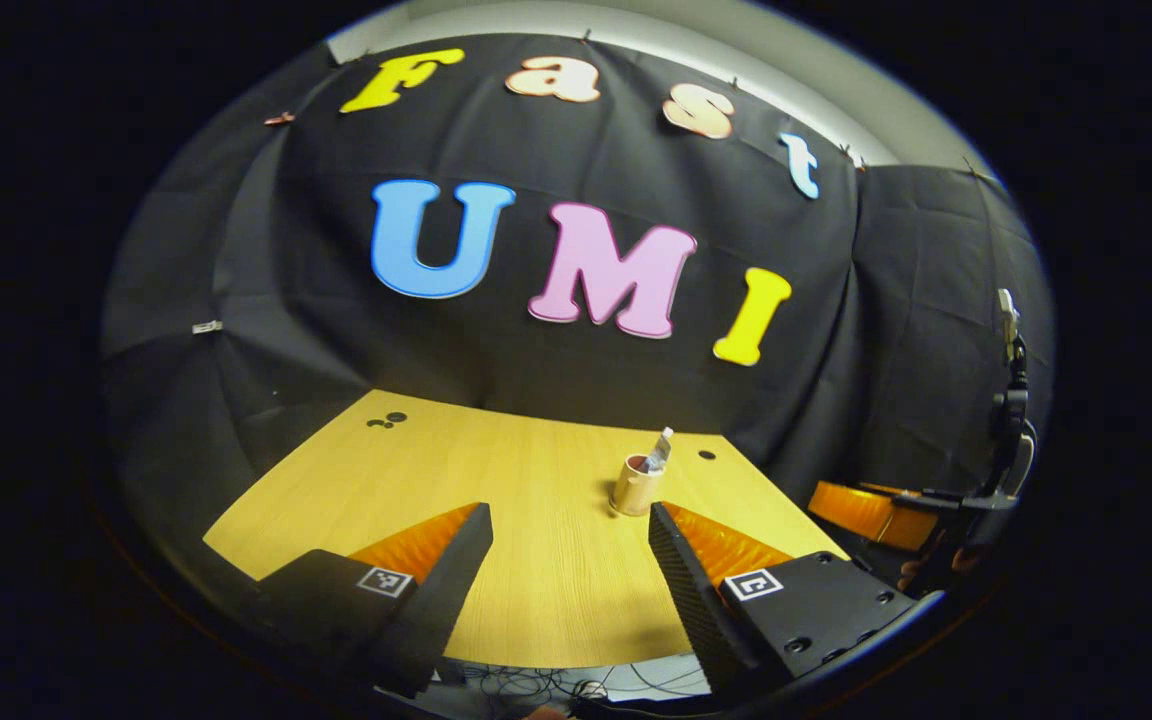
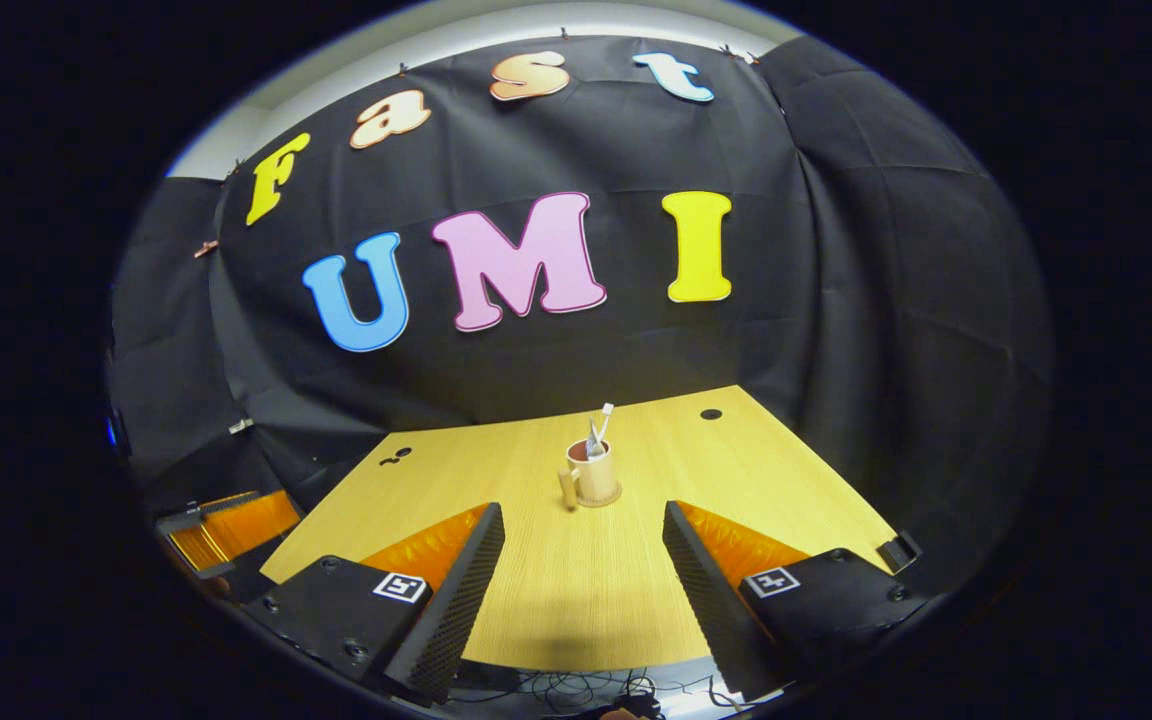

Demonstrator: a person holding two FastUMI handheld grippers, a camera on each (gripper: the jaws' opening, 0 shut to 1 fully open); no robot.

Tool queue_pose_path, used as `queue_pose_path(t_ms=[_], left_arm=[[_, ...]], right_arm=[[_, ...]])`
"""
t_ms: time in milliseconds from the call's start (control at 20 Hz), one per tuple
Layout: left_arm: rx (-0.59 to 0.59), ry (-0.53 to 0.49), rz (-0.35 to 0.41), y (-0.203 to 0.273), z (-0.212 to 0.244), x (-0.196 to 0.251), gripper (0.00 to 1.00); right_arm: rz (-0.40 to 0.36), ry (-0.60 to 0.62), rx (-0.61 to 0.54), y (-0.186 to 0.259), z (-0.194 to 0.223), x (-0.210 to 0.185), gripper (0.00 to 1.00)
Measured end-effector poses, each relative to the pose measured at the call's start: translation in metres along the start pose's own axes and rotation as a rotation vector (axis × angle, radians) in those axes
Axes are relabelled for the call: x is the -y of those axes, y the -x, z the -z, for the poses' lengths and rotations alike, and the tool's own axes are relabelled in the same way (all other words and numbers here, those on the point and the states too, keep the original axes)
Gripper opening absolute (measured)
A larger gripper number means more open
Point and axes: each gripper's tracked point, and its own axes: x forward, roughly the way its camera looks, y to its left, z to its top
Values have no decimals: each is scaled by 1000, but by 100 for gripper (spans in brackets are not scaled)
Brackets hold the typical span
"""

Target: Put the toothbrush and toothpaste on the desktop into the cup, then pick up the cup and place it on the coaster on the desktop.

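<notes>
Both grippers gape over the near desk (image 2: 576, 600) edge; cup (image 2: 593, 475) sits mid-table.

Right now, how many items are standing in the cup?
2: a toothbrush rising highest and a toothpaste tube beside it, both leaning in the cup mid-table. Anything lower inside would be hidden.

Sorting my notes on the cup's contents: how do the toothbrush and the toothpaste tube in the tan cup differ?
The slim white toothbrush rises higher above the rim of the tan handled cup than the toothpaste tube, which is shorter and wider. The toothbrush is a thin stick; the toothpaste tube looks flat and pale grey. Both stand leaning inside the cup, which sits on a round tan coaster on the wooden desktop.
</notes>
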Motion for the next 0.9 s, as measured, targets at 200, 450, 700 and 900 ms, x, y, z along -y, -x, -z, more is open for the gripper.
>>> queue_pose_path(t_ms=[200,450,700,900], left_arm=[[-36,-83,-5,25,25,-10,98],[23,-76,3,41,15,-10,97],[26,-76,8,33,22,-4,98],[27,-71,14,32,22,-6,97]], right_arm=[[10,29,-12,32,26,-9,98],[34,29,-7,48,32,-3,98],[37,36,-2,52,32,0,98],[40,36,-18,52,35,0,98]])
